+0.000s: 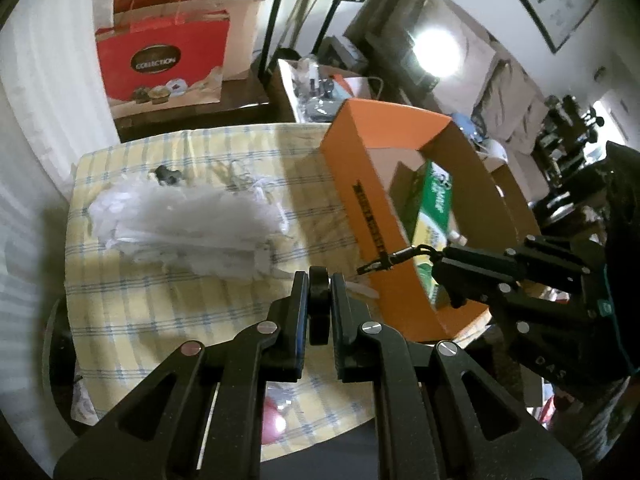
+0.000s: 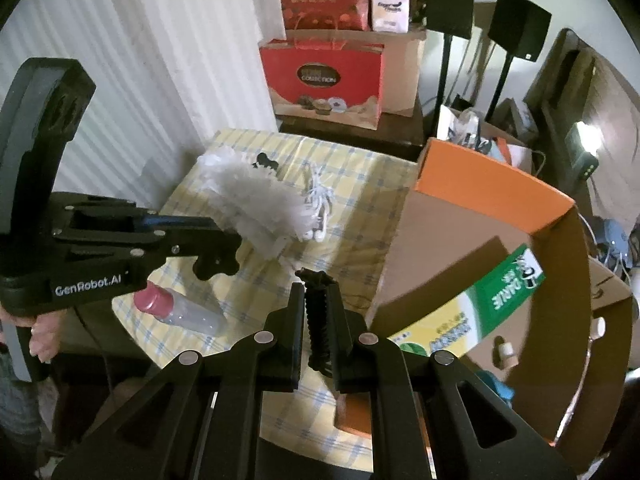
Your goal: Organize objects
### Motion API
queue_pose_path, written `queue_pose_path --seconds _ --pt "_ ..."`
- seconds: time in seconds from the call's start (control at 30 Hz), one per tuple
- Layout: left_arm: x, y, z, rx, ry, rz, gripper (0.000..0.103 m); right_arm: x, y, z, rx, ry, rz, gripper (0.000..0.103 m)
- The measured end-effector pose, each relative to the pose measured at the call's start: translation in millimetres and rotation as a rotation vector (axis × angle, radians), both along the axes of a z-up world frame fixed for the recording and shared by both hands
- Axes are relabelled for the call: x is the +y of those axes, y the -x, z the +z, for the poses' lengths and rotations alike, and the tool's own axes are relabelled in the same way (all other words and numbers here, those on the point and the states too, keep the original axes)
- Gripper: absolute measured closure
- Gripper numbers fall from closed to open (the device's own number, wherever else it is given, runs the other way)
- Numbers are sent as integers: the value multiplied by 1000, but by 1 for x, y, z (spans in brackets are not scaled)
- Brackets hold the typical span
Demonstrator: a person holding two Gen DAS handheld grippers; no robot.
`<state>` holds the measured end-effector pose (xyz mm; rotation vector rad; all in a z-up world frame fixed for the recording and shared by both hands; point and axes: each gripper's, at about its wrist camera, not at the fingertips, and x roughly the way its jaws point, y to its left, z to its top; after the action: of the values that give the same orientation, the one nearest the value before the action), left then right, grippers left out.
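My left gripper (image 1: pixel 319 280) is shut on a small black knob-like part (image 1: pixel 319 304) above the yellow checked tablecloth (image 1: pixel 160 312); it also shows at the left of the right wrist view (image 2: pixel 216 264). My right gripper (image 2: pixel 318 292) is shut on a black ribbed clip-like piece (image 2: pixel 319 328) beside the near edge of the orange cardboard box (image 1: pixel 360 184), and appears in the left wrist view (image 1: pixel 372 266) holding a thin clip. The box (image 2: pixel 480 184) holds a green and yellow carton (image 2: pixel 480 312). A grey feather duster (image 1: pixel 180 220) lies on the cloth.
A clear bottle with a pink cap (image 2: pixel 176 312) lies on the cloth near the front. White cords (image 2: pixel 320 200) and a small black object (image 2: pixel 266 162) lie behind the duster. A red paper bag (image 2: pixel 324 80) stands on a dark cabinet beyond the table.
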<state>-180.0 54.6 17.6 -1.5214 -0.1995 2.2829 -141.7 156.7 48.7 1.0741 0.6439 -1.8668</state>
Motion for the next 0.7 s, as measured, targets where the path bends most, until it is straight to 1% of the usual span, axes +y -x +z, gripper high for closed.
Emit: queue_pose_path --seconds 0.07,0.3,0.43,0.6,0.7 --pt "7 0 3 5 4 1 93 5 2 4 5 1 -7 94" --pt "36 -3 20 32 -16 -10 93 28 13 24 32 22 -46 94" --pt "58 -1 21 33 -26 -27 93 42 26 31 44 19 -76 94" --pt "88 2 19 31 -34 -45 93 62 44 30 39 20 -118 94" --pt "105 4 16 25 -38 -57 93 72 55 25 34 6 -142 94"
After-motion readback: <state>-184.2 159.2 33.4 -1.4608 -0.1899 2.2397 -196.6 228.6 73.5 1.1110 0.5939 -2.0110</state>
